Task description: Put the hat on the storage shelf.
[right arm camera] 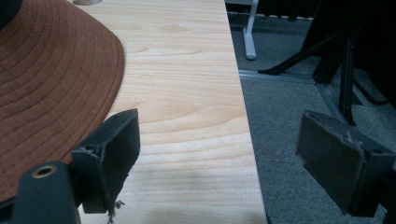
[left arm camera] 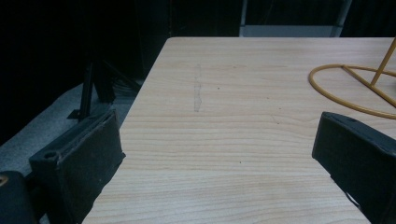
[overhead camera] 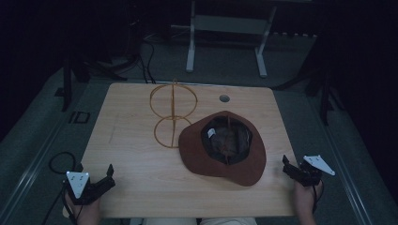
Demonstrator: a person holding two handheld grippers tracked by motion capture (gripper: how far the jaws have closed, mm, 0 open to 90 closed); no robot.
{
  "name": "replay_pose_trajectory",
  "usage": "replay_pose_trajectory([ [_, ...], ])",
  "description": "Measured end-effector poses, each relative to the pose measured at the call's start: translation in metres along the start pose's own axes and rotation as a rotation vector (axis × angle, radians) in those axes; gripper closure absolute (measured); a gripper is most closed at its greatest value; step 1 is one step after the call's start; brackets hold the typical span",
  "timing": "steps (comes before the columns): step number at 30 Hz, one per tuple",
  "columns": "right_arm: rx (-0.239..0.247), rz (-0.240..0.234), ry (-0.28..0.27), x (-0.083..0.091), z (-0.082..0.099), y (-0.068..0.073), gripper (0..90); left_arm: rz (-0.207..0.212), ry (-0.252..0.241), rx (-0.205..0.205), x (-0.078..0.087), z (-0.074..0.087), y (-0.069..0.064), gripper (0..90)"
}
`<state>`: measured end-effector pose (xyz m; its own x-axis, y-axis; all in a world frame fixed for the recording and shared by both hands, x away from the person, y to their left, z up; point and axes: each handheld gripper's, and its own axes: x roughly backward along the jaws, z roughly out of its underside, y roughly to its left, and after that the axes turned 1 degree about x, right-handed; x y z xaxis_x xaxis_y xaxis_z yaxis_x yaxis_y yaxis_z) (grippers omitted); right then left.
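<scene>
High view: left claw (overhead camera: pixel 110 176) and right claw (overhead camera: pixel 287 166) both spread wide, holding nothing.

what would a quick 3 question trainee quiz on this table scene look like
1. True or false: the brown hat lies upside down, its inside facing up.
2. Multiple choice: the gold wire stand is (a) on the hat, (b) on the table to the left of the hat, (c) held in the tongs.
3. Fill in: both the left tongs and right tongs are ____ and hold nothing.

Key: 1 true. 2 b. 3 open.
</scene>
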<state>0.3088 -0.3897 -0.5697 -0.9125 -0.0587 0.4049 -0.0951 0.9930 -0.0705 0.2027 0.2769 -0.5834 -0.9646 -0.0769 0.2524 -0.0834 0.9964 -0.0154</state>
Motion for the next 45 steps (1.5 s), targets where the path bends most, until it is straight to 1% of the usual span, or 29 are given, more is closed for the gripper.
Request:
replay_pose_trajectory([
  [2,-0.009,-0.008,0.001,0.0,0.0,-0.001,13.8,-0.011,0.001,-0.003,0.001,0.0,-0.001,2.1],
  [3,-0.014,-0.011,0.006,0.0,0.0,-0.002,13.8,-0.025,-0.002,-0.003,0.001,-0.001,-0.002,2.7],
  [4,-0.014,-0.011,0.006,0.0,0.0,-0.002,13.8,-0.025,-0.002,-0.003,0.001,-0.001,-0.002,5.2],
  [5,-0.014,-0.015,0.01,-0.001,0.0,-0.002,13.8,-0.034,-0.007,-0.008,0.001,-0.001,-0.003,5.2],
  [7,-0.018,-0.037,0.029,-0.002,-0.001,-0.003,13.8,-0.021,-0.015,-0.006,0.002,-0.002,-0.004,5.2],
  [8,-0.023,-0.049,0.04,-0.003,-0.002,-0.003,13.8,-0.014,-0.015,-0.003,0.003,-0.002,-0.004,5.1],
  [9,-0.031,-0.067,0.058,-0.003,-0.004,-0.002,13.7,0.009,-0.022,0.018,0.003,-0.003,-0.004,5.0],
  [10,-0.041,-0.101,0.055,-0.002,-0.007,-0.002,13.8,0.017,-0.016,0.028,0.003,-0.004,-0.004,4.8],
  [11,-0.043,-0.115,0.053,-0.001,-0.009,-0.001,13.7,0.026,-0.011,0.042,0.004,-0.004,-0.004,4.4],
  [12,-0.037,-0.131,0.065,0.0,-0.012,0.001,13.7,0.03,-0.004,0.045,0.003,-0.005,-0.005,3.9],
  [13,-0.031,-0.137,0.071,0.0,-0.014,0.003,13.6,0.034,0.012,0.046,0.003,-0.005,-0.005,3.8],
  [16,-0.022,-0.164,0.094,-0.001,-0.025,0.007,13.6,0.058,0.031,0.058,0.002,-0.005,-0.006,3.2],
  [18,-0.02,-0.185,0.1,-0.001,-0.031,0.009,13.6,0.086,0.031,0.076,0.002,-0.005,-0.007,3.2],
  [21,-0.004,-0.217,0.102,0.001,-0.041,0.014,13.6,0.133,0.062,0.096,0.001,-0.007,-0.009,3.2],
  [22,0.005,-0.221,0.102,0.001,-0.045,0.017,13.6,0.146,0.071,0.09,0.001,-0.007,-0.01,3.2],
  [23,0.011,-0.236,0.104,0.001,-0.049,0.018,13.6,0.164,0.084,0.088,0.0,-0.007,-0.011,3.2],
  [25,0.021,-0.268,0.116,0.0,-0.055,0.021,12.8,0.175,0.11,0.077,-0.001,-0.007,-0.014,3.2],
  [26,0.03,-0.278,0.122,-0.002,-0.058,0.023,11.8,0.191,0.12,0.069,-0.001,-0.007,-0.016,3.2],
  [29,0.045,-0.293,0.119,-0.003,-0.068,0.029,11.1,0.214,0.154,0.03,-0.002,-0.009,-0.022,3.0],
  [30,0.059,-0.289,0.114,-0.004,-0.073,0.031,11.9,0.216,0.155,0.023,-0.001,-0.009,-0.023,2.7],
  [31,0.058,-0.291,0.123,-0.005,-0.075,0.033,14.5,0.226,0.159,0.01,-0.001,-0.009,-0.025,2.7],
  [32,0.055,-0.313,0.154,-0.007,-0.08,0.035,13.5,0.226,0.161,0.005,-0.001,-0.009,-0.027,2.7],
  [34,0.052,-0.339,0.151,-0.009,-0.087,0.038,14.0,0.241,0.167,0.001,-0.001,-0.01,-0.029,2.7],
  [35,0.06,-0.343,0.148,-0.01,-0.089,0.039,14.0,0.249,0.171,0.003,0.0,-0.01,-0.03,2.7],
  [36,0.065,-0.357,0.157,-0.012,-0.094,0.041,14.0,0.257,0.173,0.003,0.0,-0.01,-0.03,2.7],
  [39,0.04,-0.426,0.163,-0.017,-0.102,0.046,14.1,0.262,0.176,-0.01,0.0,-0.01,-0.032,2.7],
  [41,0.033,-0.441,0.172,-0.021,-0.108,0.051,14.0,0.263,0.181,-0.024,0.0,-0.009,-0.033,2.7],
  [43,0.041,-0.438,0.178,-0.025,-0.113,0.059,14.0,0.269,0.183,-0.029,0.0,-0.009,-0.033,2.7],
  [45,0.052,-0.448,0.188,-0.03,-0.117,0.067,13.5,0.274,0.191,-0.034,-0.001,-0.009,-0.034,2.7],
])
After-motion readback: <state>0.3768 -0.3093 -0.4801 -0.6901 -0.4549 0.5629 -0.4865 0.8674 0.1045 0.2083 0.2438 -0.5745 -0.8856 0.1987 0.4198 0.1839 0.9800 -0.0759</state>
